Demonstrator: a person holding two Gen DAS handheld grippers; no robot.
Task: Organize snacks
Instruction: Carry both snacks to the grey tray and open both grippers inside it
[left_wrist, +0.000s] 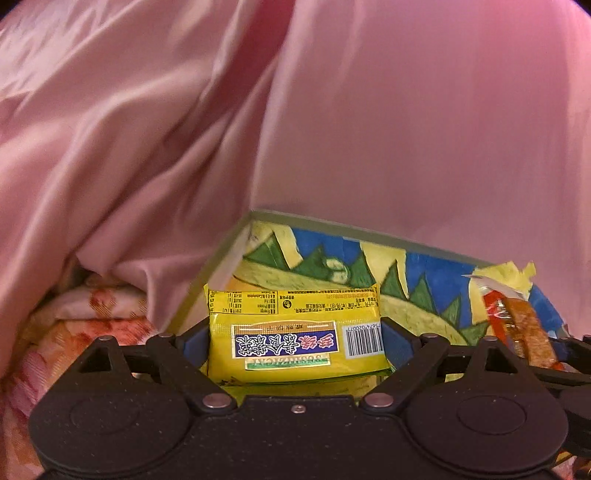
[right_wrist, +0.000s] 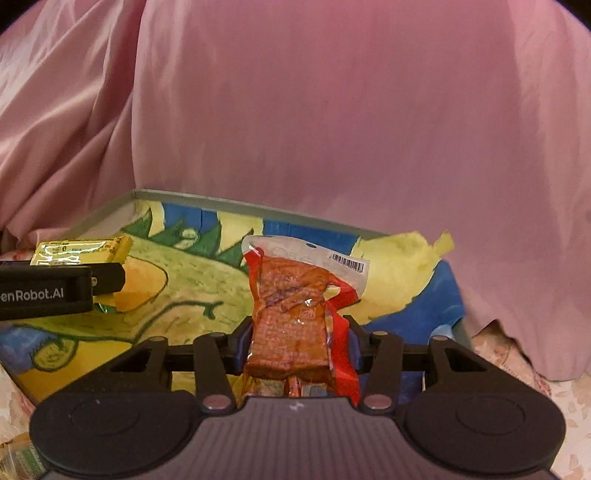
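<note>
In the left wrist view my left gripper (left_wrist: 295, 341) is shut on a yellow snack packet (left_wrist: 295, 332) with a blue label and a barcode, held over the painted box (left_wrist: 325, 273). My right gripper (right_wrist: 300, 341) is shut on an orange-red vacuum-sealed snack (right_wrist: 295, 314), also over the box (right_wrist: 184, 273), whose inside is lined with green, yellow and blue drawings. The right wrist view shows the left gripper (right_wrist: 109, 277) at the left with the yellow packet (right_wrist: 81, 251). The orange snack (left_wrist: 517, 325) shows at the right of the left wrist view.
Pink satin cloth (left_wrist: 369, 129) hangs behind and around the box, close to its far rim (right_wrist: 258, 210). A floral bedcover (left_wrist: 74, 325) lies left of the box and again at its right (right_wrist: 517, 362). Torn yellow paper (right_wrist: 406, 258) sticks up at the box's right corner.
</note>
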